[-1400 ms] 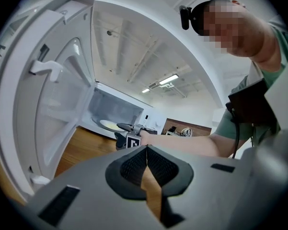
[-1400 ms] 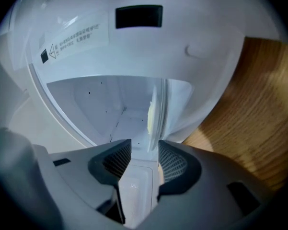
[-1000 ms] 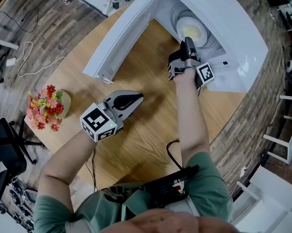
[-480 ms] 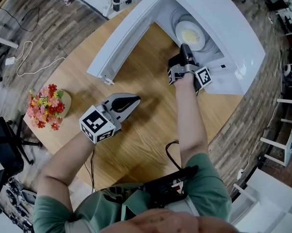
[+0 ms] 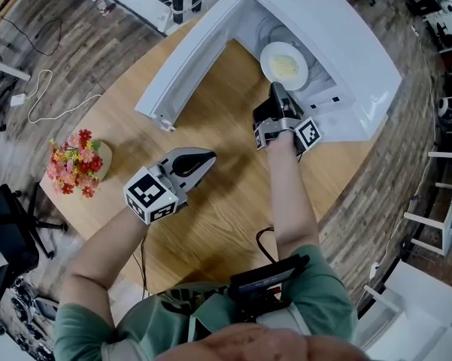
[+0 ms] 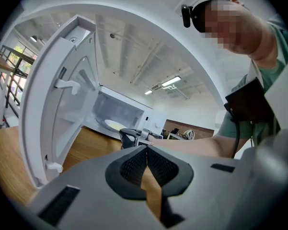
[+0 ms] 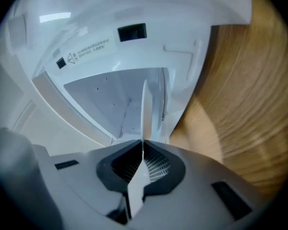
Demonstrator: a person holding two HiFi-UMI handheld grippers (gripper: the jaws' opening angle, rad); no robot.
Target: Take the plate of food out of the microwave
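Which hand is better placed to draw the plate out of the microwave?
Right. The right tool, jaws just closed, grips the rim of the round white plate of yellow food in the open white microwave. The left tool is shut, empty, above the wooden table.

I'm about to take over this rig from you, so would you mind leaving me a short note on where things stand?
Right gripper: jaws have just closed and are clamped on the near rim of the plate.
Left gripper: shut, empty, hovering above the table.
The plate, with food on it, sits at the mouth of the microwave; the door is swung wide.
Done: door open, plate gripped.
Left: draw the plate fully out, probably keeping it level, and set it on the table.
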